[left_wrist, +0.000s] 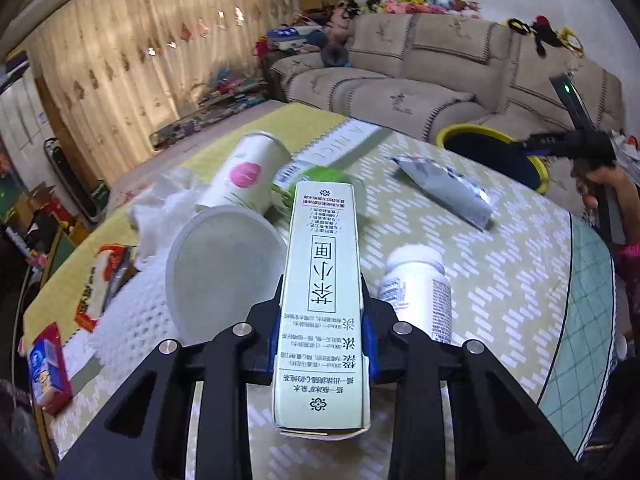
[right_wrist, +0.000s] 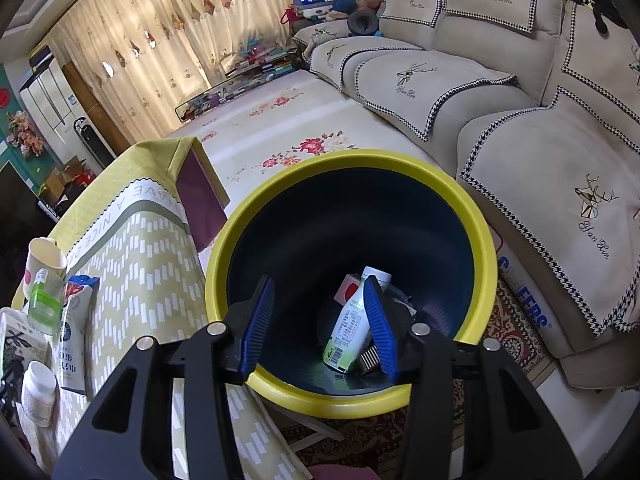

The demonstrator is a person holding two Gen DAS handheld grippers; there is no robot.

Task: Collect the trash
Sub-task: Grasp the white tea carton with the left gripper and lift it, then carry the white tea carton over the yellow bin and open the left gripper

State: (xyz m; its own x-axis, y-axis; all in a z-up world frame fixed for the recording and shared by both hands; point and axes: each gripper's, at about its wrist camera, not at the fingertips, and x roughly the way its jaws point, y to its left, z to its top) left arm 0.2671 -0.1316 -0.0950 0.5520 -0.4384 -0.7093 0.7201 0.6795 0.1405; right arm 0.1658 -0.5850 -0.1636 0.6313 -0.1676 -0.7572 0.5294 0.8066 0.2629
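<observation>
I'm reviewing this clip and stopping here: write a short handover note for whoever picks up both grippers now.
Left gripper: shut on the tea box, over the table.
Right gripper: open, empty, above the bin.
Done: a bottle and other scraps lie in the bin.
Left: bin the box, then the cup, lid, pill bottle, pouch and tissue.

1. The tall carton (left_wrist: 320, 300) hides the left gripper's (left_wrist: 322, 340) blue pads almost fully.
2. At nine o'clock, a red packet (left_wrist: 48, 368) is blurred.
3. The bin's (right_wrist: 480, 240) contents lie partly behind the right gripper's (right_wrist: 320, 328) fingers (right_wrist: 380, 320).
</observation>
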